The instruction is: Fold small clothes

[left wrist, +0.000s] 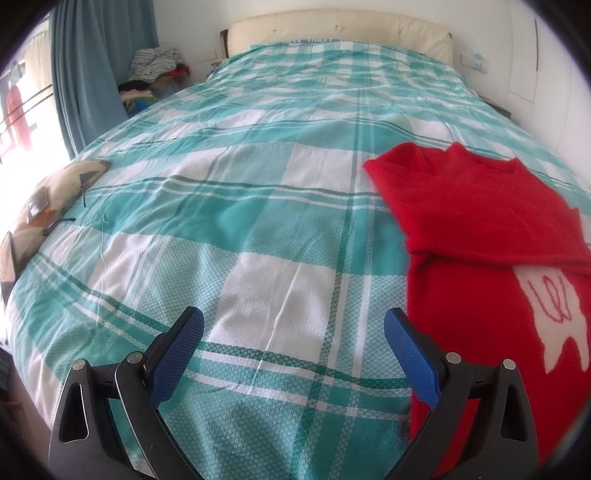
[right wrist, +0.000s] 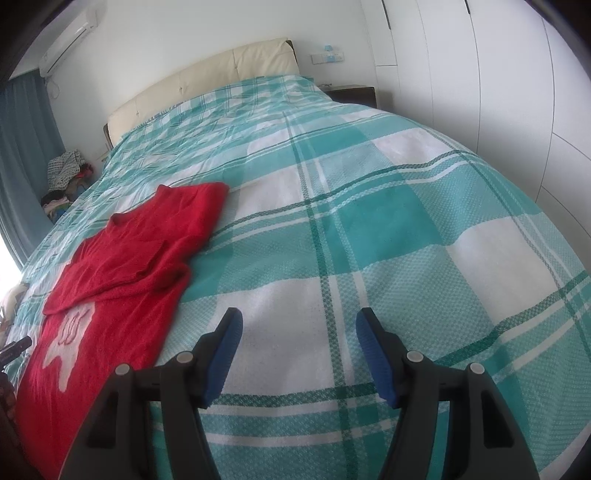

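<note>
A small red knitted sweater [left wrist: 480,229] with a white figure on its front lies on the teal and white checked bedspread [left wrist: 258,221]; its sleeves are folded across the chest. In the left wrist view it lies at the right, and my left gripper [left wrist: 293,321] hovers just left of its edge, jaws wide open with only bedspread between them. In the right wrist view the sweater [right wrist: 122,266] lies at the left. My right gripper [right wrist: 299,325] stands open over bare bedspread [right wrist: 369,221] to the right of the sweater, holding nothing.
A cream headboard [left wrist: 332,26] closes the far end of the bed. A patterned cushion [left wrist: 48,206] lies at the bed's left edge. A heap of clothes [left wrist: 155,74] sits by the blue curtain [left wrist: 92,66]. White wardrobe doors [right wrist: 498,92] stand at the right, past a dark nightstand [right wrist: 354,94].
</note>
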The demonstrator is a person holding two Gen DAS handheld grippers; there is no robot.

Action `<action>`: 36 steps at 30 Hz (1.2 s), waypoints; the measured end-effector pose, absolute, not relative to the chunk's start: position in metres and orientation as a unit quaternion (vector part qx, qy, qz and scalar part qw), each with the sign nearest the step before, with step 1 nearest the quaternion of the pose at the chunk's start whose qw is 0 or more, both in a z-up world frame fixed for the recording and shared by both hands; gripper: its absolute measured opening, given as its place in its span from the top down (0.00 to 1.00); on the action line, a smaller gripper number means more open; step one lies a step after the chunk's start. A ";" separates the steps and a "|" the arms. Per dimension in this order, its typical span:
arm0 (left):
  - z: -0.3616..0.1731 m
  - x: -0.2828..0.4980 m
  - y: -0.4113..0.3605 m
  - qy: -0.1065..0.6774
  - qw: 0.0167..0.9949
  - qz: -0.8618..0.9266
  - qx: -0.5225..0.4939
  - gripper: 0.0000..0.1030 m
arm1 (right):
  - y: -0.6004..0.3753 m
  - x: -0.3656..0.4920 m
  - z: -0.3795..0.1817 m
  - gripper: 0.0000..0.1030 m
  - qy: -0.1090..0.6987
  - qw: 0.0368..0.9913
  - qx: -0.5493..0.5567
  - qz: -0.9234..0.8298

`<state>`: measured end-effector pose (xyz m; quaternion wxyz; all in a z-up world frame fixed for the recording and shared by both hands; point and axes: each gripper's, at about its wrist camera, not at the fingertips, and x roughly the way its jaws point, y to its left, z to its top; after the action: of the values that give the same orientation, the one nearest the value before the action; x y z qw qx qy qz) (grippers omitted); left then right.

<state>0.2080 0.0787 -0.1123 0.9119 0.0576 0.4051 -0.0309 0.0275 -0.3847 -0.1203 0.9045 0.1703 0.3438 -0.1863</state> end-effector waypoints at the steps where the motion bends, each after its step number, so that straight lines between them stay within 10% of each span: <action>1: -0.113 0.208 0.078 0.407 0.911 -0.031 0.059 0.04 | -0.384 0.029 -0.122 0.37 0.347 0.904 0.166 -0.187; 36: -0.116 0.211 0.076 0.411 0.909 -0.023 0.066 0.04 | -0.374 0.039 -0.127 0.29 0.360 0.905 0.130 -0.187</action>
<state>0.2109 0.0761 -0.1161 0.9091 0.0659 0.4108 -0.0226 0.0385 -0.3738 -0.1272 0.9046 0.1297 0.3601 -0.1874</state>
